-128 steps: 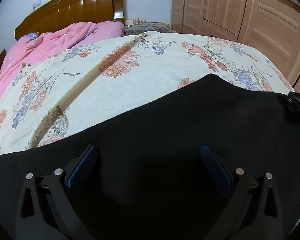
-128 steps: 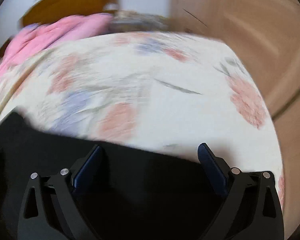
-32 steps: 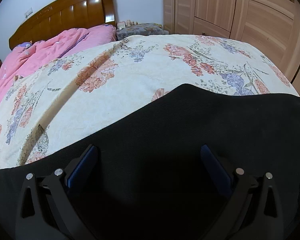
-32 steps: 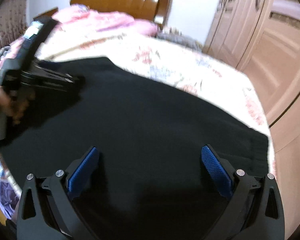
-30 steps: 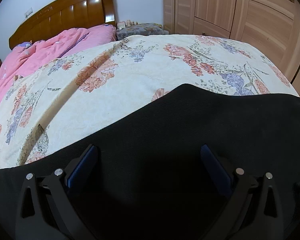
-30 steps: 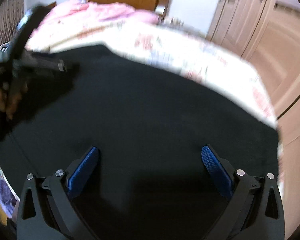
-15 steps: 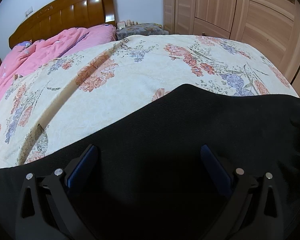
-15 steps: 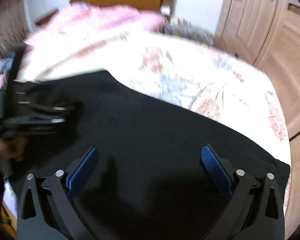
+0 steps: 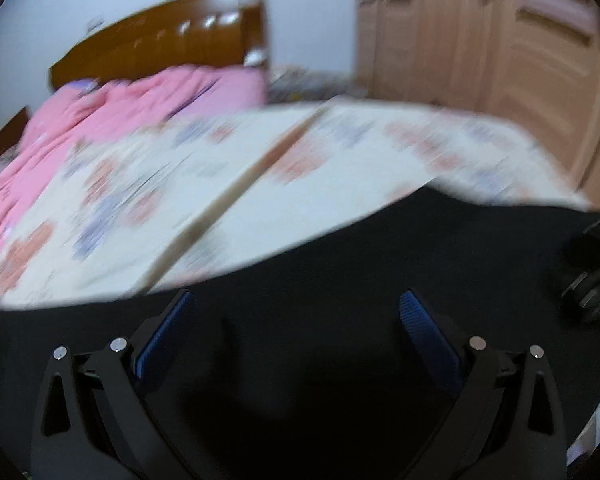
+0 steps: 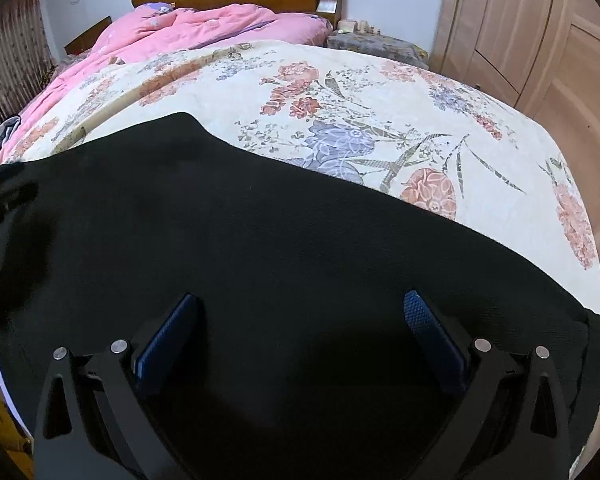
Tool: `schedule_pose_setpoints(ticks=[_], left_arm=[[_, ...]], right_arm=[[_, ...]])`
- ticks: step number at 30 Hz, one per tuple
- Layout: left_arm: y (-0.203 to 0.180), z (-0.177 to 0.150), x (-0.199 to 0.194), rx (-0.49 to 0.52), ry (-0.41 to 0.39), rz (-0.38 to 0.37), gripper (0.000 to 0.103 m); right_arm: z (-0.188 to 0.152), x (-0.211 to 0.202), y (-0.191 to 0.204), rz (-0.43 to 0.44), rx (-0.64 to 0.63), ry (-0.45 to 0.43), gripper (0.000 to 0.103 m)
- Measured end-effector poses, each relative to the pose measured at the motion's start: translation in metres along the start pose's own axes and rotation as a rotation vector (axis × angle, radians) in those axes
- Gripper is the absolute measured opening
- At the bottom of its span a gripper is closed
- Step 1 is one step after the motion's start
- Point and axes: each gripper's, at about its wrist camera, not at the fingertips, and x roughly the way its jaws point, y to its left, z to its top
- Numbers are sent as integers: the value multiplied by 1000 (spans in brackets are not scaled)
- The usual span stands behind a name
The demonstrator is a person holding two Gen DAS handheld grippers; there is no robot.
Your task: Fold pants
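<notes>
1. Black pants (image 10: 280,240) lie flat across the near end of the bed (image 10: 380,92), on the floral bedspread.
2. Left tool (image 9: 292,320) and right tool (image 10: 300,320): both spread wide, holding nothing, low over the fabric.
3. Risk: black-on-black hides hems and seams; a pinch could catch one layer only, or the bedspread, skewing the fold.
4. No containers visible.

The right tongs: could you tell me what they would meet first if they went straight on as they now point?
Most likely the black pants, spread directly ahead of the open right tongs; beyond lies the floral bedspread. Depth is unclear.
</notes>
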Motion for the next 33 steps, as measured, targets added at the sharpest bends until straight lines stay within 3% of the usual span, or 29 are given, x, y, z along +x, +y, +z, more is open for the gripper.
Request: schedule_pose_setpoints(ticks=[2,4,5,7,8,9,10,12,15,17,18,24,26,27,29,31,33], left_arm=[[32,-18,12,-39,60,83,101],[76,-34,13,-194,52,-58,101],[95,-37,5,-262,19,-69,102],[108,-42,6,-284,30,50,101],[115,-46,8,-319,27,38,101],[115,-45,6,-330,14,34,101],[114,-44,7,-331,17,40,101],[104,-40,15,-273,57,110,102],[102,-38,17,-259,64,134,102],[109,-42,12,-284,53,103,102],[108,-44,10,-286,50,102,102],[107,-42,6,-290,32,117,101],[99,-48,-17,-309,-20,142,100],[87,-56,-42,-315,-91,70,100],[60,-69,-72,-285,-160,-40,101],[12,-86,-89,-169,-155,-87,101],[-29,-103,-86,-25,-111,-97,101]], right_arm=[[1,1,-2,0,2,-1,99],[0,0,-2,2,2,-2,99],[0,0,-2,3,2,-2,99],[1,-2,-2,-15,29,1,98],[1,-7,1,-79,61,1,99],[1,-14,10,-87,104,3,99],[2,-19,21,-24,106,-9,99],[2,-29,60,84,36,-36,99],[-9,-30,139,123,-183,-18,99],[-28,-19,179,97,-317,24,98],[-36,-22,182,77,-317,-14,99],[-65,-54,139,125,-236,-32,99],[-76,-79,127,111,-229,-101,99],[-81,-86,120,113,-214,-120,99],[-89,-84,105,80,-173,-108,99],[-99,-75,91,50,-137,-77,99],[-109,-76,82,95,-118,-110,99]])
